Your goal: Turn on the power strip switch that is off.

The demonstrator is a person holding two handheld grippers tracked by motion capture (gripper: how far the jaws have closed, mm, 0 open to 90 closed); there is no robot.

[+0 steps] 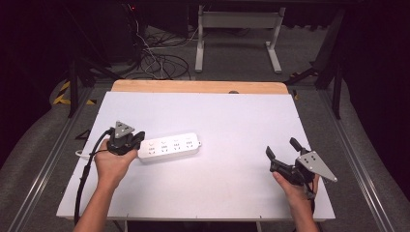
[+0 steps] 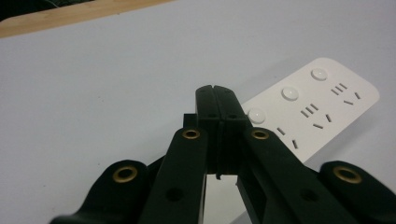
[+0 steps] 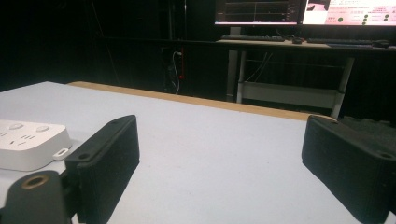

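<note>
White bench (image 1: 232,116) carries a power strip (image 1: 170,146) left of centre. Left claw (image 1: 137,140) — jaws pressed together, holding nothing — sits at the strip's left end; right claw (image 1: 281,150) gapes wide, empty, well apart. Steadying that end likely needs gentle downward pressure.

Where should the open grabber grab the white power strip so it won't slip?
Probably across its narrow width at the near end. The power strip lies flat and long, so the open right gripper could come from its own side, one jaw on each long edge. The shut left gripper sits at the other end.
</note>
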